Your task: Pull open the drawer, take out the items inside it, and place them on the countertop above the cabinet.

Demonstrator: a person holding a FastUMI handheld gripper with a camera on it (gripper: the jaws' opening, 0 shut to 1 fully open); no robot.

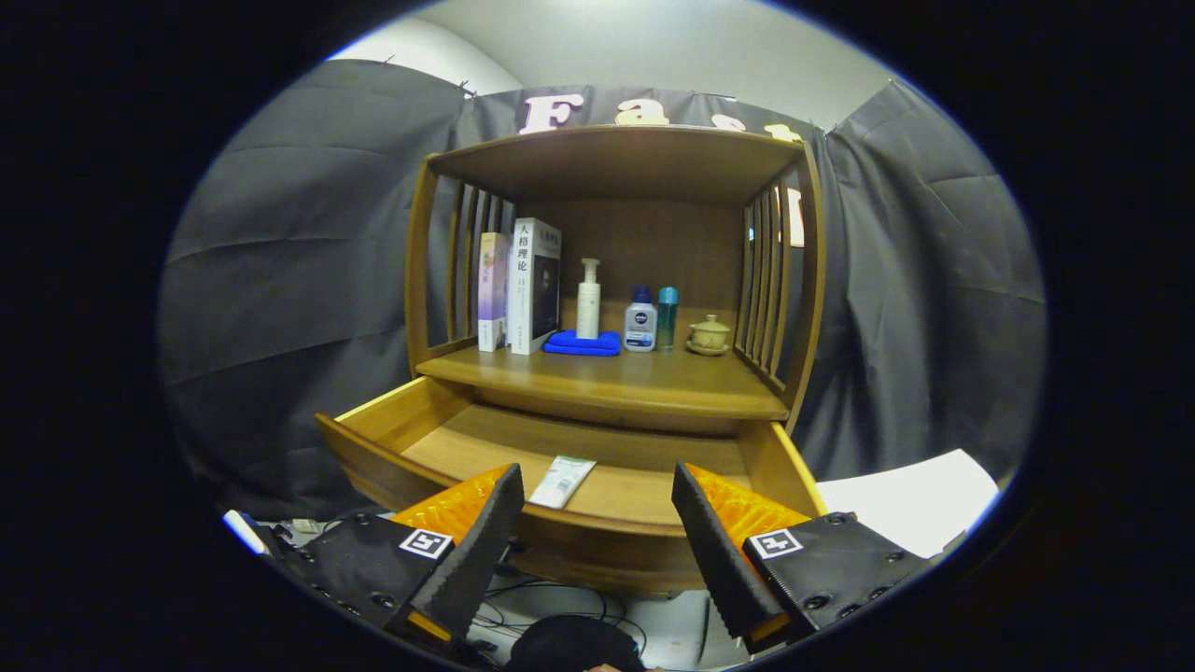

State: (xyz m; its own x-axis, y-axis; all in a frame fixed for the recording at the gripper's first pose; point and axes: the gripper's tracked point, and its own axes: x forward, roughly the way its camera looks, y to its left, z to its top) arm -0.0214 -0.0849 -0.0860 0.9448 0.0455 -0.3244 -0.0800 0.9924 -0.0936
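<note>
Gripper (597, 523) jaws wide apart, holding nothing, fingers (485, 523) hanging just before the drawer (401, 420) front. Drawer pulled open. Flat white packet (561, 481) lies on the drawer floor near the front, just ahead of the jaws and nearer the left finger. Beyond, the countertop (607, 383) carries two books (523, 285), a pump bottle (588, 299) on a blue cloth (583, 343), two small bottles (651, 319), a lidded cup (709, 334).

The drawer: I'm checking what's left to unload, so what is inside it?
One flat white packet lies on the open drawer floor, just beyond the open tongs. The drawer's back, under the countertop, is hidden.
</note>
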